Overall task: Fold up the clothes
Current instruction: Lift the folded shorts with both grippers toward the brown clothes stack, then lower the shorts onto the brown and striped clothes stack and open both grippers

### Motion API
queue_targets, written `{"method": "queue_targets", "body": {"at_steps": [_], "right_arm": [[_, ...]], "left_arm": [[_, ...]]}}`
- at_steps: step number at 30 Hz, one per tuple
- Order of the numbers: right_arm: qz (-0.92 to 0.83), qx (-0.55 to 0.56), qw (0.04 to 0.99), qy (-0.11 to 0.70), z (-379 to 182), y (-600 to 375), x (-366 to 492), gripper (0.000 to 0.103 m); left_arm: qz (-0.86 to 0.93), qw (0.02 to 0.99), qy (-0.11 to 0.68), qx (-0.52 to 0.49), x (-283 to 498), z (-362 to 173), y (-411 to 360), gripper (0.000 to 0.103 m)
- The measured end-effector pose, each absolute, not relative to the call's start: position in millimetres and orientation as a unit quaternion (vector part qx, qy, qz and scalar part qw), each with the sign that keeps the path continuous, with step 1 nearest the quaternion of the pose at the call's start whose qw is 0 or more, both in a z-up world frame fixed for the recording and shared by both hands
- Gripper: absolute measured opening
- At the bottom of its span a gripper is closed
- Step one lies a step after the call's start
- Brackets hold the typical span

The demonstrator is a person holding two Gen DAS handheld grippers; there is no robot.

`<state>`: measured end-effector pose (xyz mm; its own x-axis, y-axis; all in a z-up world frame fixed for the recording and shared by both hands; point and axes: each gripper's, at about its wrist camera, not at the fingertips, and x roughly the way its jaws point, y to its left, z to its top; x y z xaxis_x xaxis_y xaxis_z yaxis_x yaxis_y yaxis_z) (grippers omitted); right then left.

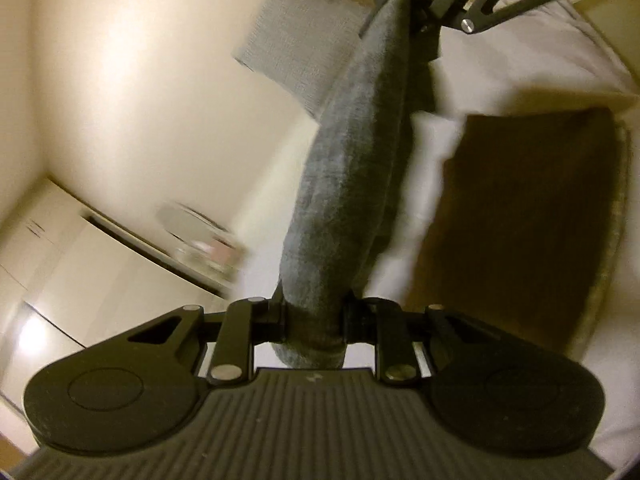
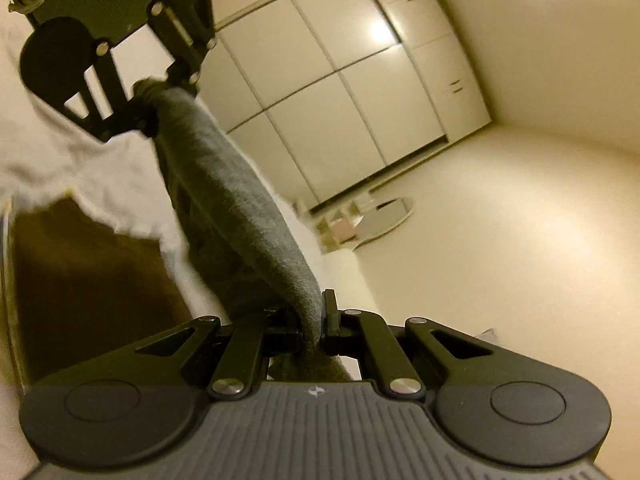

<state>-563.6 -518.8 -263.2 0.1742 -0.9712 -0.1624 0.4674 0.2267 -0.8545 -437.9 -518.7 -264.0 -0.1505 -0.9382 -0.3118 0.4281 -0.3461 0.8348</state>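
Two grippers are holding one grey cloth (image 1: 352,168) up in the air. The left gripper (image 1: 314,318) is pinching one end of it, and its two fingers are squeezing in close on the bunched fabric. The right gripper (image 2: 316,322) is pinching the other end the same way, with its fingers pressing narrow on the cloth. The cloth is stretching like a thick rope from one gripper to the other. In the left wrist view, the right gripper is showing at the top, gripping the far end. In the right wrist view, the left gripper is showing at the top left, gripping its end.

Under the cloth, one white bed sheet (image 1: 500,60) is lying flat. One brown cloth (image 1: 520,220) is resting on the sheet, well apart from the grey one. One paler grey piece (image 1: 288,40) is showing behind the cloth; the view is too blurry to tell what it is. One white wardrobe (image 2: 340,92) with sliding doors is standing by the wall. One round mirror (image 2: 384,216) is sitting near it, beside some small blurry things.
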Motion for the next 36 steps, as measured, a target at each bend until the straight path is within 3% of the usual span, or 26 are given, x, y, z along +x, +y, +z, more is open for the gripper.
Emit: {"method": "queue_targets", "body": {"at_steps": [3, 6, 10, 13, 15, 16, 17, 18, 19, 21, 26, 30, 33, 36], "right_arm": [[-0.474, -0.303, 0.7, 0.44, -330, -532, -563, 0.001], [-0.455, -0.296, 0.701, 0.462, -360, -528, -568, 0.002], [-0.469, -0.308, 0.689, 0.458, -356, -517, -574, 0.032], [-0.471, -0.323, 0.681, 0.459, -356, -503, -580, 0.031], [-0.466, -0.338, 0.674, 0.462, -362, -501, -575, 0.029], [-0.463, -0.343, 0.671, 0.466, -366, -502, -574, 0.022], [-0.461, -0.346, 0.669, 0.47, -370, -503, -572, 0.017], [-0.458, -0.343, 0.669, 0.474, -372, -506, -570, 0.012], [-0.457, -0.333, 0.671, 0.479, -373, -512, -569, 0.004], [-0.464, -0.313, 0.676, 0.48, -370, -517, -565, 0.001], [-0.479, -0.305, 0.683, 0.459, -360, -496, -558, 0.001], [-0.458, -0.326, 0.669, 0.486, -386, -490, -560, 0.003], [-0.462, -0.318, 0.672, 0.484, -383, -494, -559, 0.004], [-0.474, -0.31, 0.67, 0.479, -377, -492, -563, 0.018]], "left_arm": [[-0.708, 0.437, -0.248, 0.496, -441, -341, -531, 0.024], [-0.701, 0.441, -0.265, 0.494, -439, -371, -525, 0.026], [-0.693, 0.464, -0.284, 0.474, -427, -372, -526, 0.051], [-0.679, 0.477, -0.315, 0.46, -417, -375, -524, 0.058], [-0.671, 0.473, -0.343, 0.456, -418, -384, -519, 0.057], [-0.668, 0.469, -0.356, 0.455, -419, -388, -515, 0.055], [-0.665, 0.466, -0.369, 0.453, -421, -392, -511, 0.049], [-0.662, 0.455, -0.377, 0.461, -422, -396, -511, 0.031], [-0.66, 0.445, -0.383, 0.469, -423, -399, -514, 0.023], [-0.655, 0.438, -0.394, 0.474, -422, -400, -522, 0.02], [-0.665, 0.442, -0.387, 0.46, -409, -392, -532, 0.019], [-0.667, 0.42, -0.388, 0.478, -403, -412, -521, 0.019], [-0.667, 0.434, -0.379, 0.472, -406, -411, -524, 0.023], [-0.667, 0.444, -0.375, 0.466, -413, -404, -532, 0.027]]}}
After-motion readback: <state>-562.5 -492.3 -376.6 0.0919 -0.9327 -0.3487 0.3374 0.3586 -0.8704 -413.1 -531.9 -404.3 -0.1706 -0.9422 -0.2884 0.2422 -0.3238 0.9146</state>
